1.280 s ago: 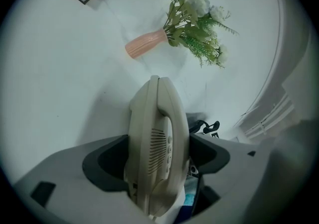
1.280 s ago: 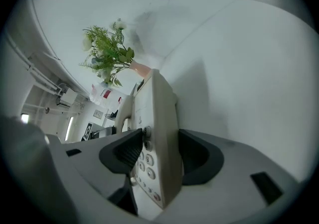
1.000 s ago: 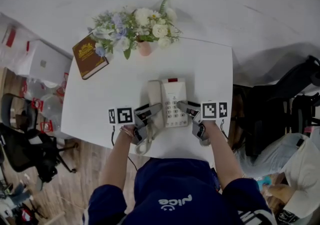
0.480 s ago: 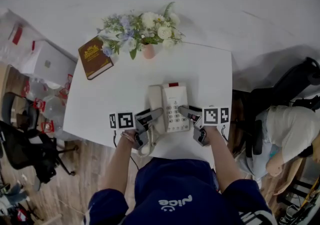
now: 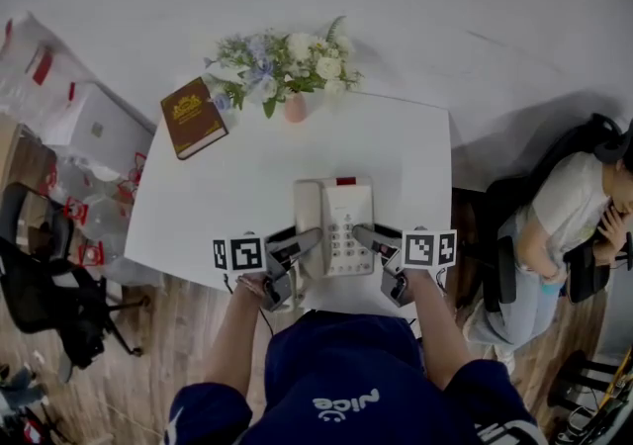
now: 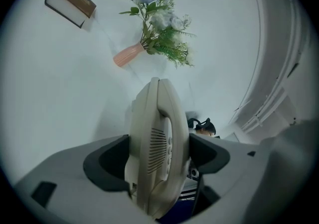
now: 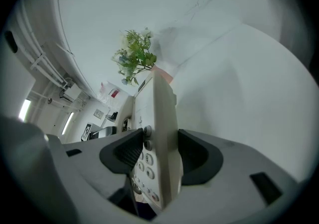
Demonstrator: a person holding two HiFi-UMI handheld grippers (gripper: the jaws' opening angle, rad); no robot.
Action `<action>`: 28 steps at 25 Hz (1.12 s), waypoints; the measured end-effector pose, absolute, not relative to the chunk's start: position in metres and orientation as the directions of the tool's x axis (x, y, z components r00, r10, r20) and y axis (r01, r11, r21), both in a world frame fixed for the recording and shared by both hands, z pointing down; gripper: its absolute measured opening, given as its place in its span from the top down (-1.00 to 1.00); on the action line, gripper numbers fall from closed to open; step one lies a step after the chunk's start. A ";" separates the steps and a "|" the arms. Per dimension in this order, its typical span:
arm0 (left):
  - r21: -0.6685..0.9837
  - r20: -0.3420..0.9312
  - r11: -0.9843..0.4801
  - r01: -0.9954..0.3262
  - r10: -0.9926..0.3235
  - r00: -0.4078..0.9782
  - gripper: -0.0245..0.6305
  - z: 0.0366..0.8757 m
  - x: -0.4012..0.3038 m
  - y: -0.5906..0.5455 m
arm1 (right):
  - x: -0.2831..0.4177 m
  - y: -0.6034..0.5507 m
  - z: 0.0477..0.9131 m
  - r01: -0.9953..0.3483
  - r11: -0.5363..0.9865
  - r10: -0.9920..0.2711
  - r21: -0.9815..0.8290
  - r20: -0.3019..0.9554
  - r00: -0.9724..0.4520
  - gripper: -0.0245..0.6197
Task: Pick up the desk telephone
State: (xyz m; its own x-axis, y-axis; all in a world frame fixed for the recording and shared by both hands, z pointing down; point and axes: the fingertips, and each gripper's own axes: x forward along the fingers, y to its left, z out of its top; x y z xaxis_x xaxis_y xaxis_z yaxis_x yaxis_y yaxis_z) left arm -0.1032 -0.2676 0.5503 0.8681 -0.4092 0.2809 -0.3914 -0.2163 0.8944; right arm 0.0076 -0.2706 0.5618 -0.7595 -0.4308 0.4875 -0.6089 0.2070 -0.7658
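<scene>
Head view: desk telephone (image 5: 346, 221) lengthwise away

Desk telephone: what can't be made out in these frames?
- Whether the desk telephone is clear of the table: the head view looks straight down, and the phone fills both gripper views.
- Key labels: too small in the head view; the right gripper covers most in its own view.
- Cord: none visible; the left gripper covers that corner in the head view.
</scene>
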 end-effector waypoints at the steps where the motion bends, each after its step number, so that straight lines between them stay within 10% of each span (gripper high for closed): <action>1: 0.893 0.277 -0.223 -0.391 -0.412 0.868 -0.23 0.546 -0.105 -0.264 | 0.006 -0.267 0.557 -0.610 0.213 -0.437 -0.764 0.484 -0.758 0.18; 28: 0.806 0.201 -0.410 -0.426 -0.488 0.849 -0.23 0.438 -0.129 -0.195 | -0.015 -0.197 0.449 -0.589 0.381 -0.577 -0.713 0.315 -0.754 0.19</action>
State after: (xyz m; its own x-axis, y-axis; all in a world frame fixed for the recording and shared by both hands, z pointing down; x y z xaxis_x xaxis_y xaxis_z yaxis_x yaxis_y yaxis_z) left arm -0.1288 -0.1949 0.4384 0.8494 -0.4878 0.2013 -0.4265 -0.4099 0.8063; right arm -0.0146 -0.1974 0.4492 -0.7541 -0.5765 0.3145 -0.5887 0.3810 -0.7130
